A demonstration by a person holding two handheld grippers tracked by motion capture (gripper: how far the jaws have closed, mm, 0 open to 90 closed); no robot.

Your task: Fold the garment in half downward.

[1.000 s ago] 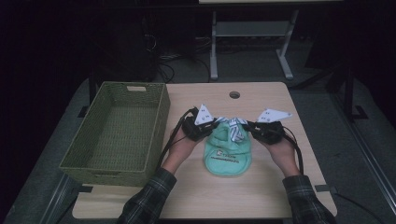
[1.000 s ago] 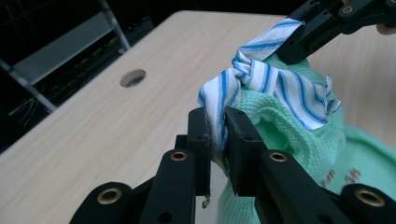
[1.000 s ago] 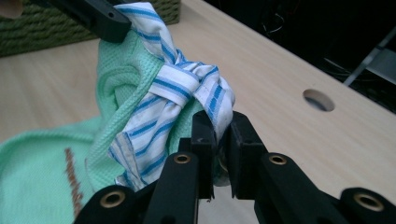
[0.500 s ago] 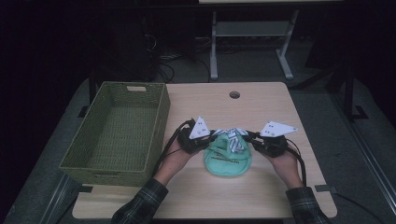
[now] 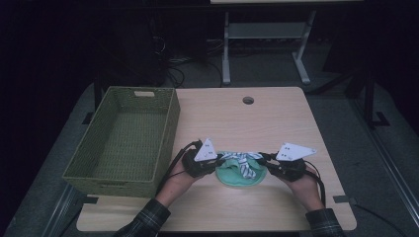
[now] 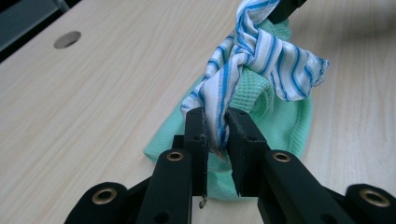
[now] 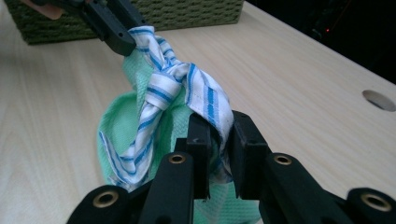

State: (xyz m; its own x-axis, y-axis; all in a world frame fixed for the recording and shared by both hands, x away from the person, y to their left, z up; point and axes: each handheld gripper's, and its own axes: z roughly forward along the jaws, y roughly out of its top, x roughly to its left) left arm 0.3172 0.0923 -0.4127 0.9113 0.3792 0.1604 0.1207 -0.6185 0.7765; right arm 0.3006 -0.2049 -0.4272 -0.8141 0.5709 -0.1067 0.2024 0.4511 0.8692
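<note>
A blue-and-white striped cloth (image 5: 240,160) is twisted and stretched between my two grippers, just above a mint-green cloth (image 5: 240,178) bunched on the table. My left gripper (image 5: 219,165) is shut on one end of the striped cloth (image 6: 261,51), its jaws (image 6: 217,126) pinching the fabric with the green cloth (image 6: 285,121) right behind. My right gripper (image 5: 262,165) is shut on the other end; in the right gripper view the jaws (image 7: 219,128) clamp the striped cloth (image 7: 163,93) over the green cloth (image 7: 119,126).
A woven green basket (image 5: 168,133) stands on the left part of the table, a hand's width from my left gripper. A round cable hole (image 5: 248,100) is in the tabletop at the back. The table's near edge lies close under both forearms.
Both hands have drawn back toward the near edge and sunk a little, carrying the striped cloth. The green cloth has bunched up shorter beneath it.
</note>
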